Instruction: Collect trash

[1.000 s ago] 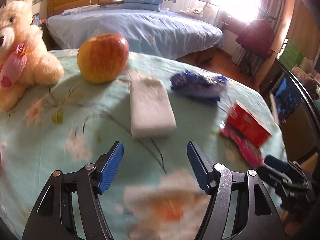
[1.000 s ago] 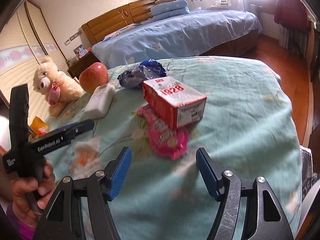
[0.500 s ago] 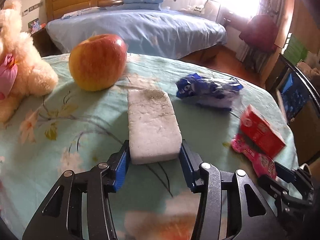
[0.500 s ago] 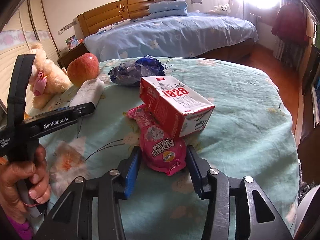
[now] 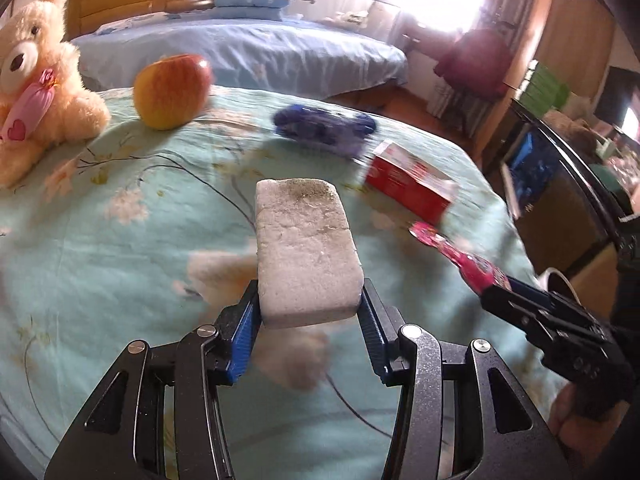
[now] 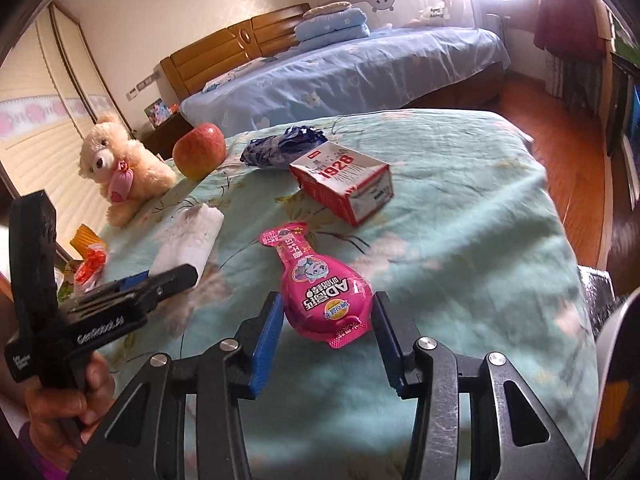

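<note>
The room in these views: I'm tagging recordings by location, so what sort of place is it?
Most likely a home bedroom: a blue-sheeted bed with a wooden headboard, stacked blue pillows on it, and a cream plush teddy bear.

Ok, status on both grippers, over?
Left gripper shut on white foam block. Right gripper shut on pink snack pouch. Nothing in the way.

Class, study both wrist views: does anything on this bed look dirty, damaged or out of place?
Yes. The white foam block held in the left hand-held gripper has a grimy, speckled far end and a rough surface. The red 1928 carton lies tipped, its top torn open, beside a crumpled blue wrapper.
</note>
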`<state>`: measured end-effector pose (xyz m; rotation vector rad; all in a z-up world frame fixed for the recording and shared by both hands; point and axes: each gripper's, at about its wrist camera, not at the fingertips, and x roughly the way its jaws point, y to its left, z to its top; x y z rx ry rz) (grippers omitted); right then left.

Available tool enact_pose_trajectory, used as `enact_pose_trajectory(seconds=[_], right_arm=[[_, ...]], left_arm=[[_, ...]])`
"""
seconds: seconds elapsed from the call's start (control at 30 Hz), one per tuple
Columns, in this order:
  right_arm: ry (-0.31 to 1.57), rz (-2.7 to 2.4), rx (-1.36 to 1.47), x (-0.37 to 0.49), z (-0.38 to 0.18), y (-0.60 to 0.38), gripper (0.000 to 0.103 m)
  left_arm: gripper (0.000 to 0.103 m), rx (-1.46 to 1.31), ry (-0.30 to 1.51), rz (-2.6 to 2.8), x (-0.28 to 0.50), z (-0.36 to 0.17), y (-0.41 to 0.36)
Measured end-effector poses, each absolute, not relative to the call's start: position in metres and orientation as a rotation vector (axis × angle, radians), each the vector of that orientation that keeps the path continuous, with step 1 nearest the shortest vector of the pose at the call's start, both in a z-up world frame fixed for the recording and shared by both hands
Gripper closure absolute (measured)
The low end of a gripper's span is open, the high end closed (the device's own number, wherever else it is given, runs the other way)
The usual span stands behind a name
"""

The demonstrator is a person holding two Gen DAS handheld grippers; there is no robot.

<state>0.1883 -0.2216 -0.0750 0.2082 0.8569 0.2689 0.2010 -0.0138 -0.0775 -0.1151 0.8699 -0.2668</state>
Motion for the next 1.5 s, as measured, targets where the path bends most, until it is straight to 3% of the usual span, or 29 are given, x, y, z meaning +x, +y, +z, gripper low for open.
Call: enact_pose_trajectory(seconds=[1.5], right_arm=[[0.73,0.029,0.397,0.071,-0.06,-0.355,0.057]], left_arm=[[0.057,0.051,0.874,-0.645,0.111,-0.059,-0.171]])
